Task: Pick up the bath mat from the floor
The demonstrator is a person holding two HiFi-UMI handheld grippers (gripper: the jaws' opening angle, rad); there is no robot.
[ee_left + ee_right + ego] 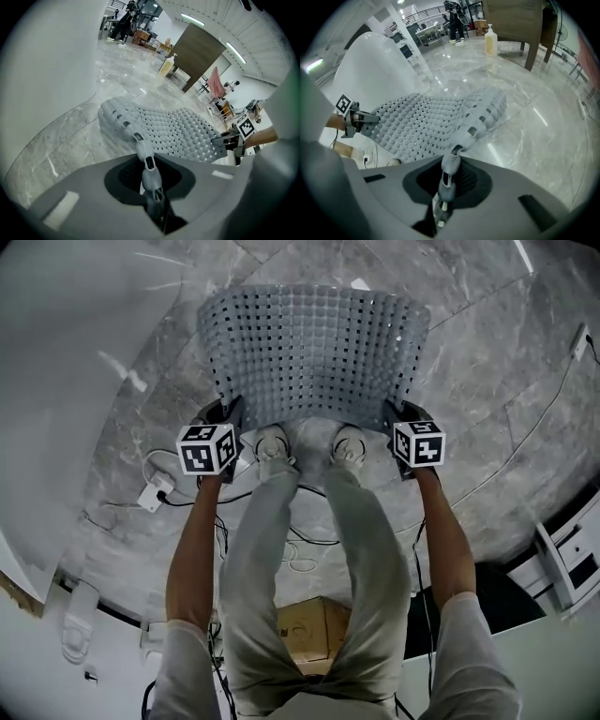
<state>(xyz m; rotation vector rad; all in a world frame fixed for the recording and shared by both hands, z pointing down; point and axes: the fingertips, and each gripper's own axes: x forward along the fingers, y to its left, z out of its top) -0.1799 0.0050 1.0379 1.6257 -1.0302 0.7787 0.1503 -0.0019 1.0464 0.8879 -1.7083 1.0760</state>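
A grey rubber bath mat [314, 348], studded and full of small square holes, hangs stretched between my two grippers above the marble floor [487, 362]. My left gripper [225, 416] is shut on the mat's near left corner; my right gripper [398, 416] is shut on its near right corner. In the left gripper view the bath mat [173, 129] runs away from the left gripper [150, 176], its edge pinched between the jaws. In the right gripper view the bath mat [431, 122] spreads out the same way, with the right gripper [447, 176] shut on its rim.
The person's two shoes [309, 446] stand just under the mat's near edge. A white power strip and cables [155, 493] lie on the floor at left, a cardboard box [309, 624] behind the legs. A white tub wall [375, 61], a soap bottle [490, 42] and a wooden cabinet [520, 23] are nearby.
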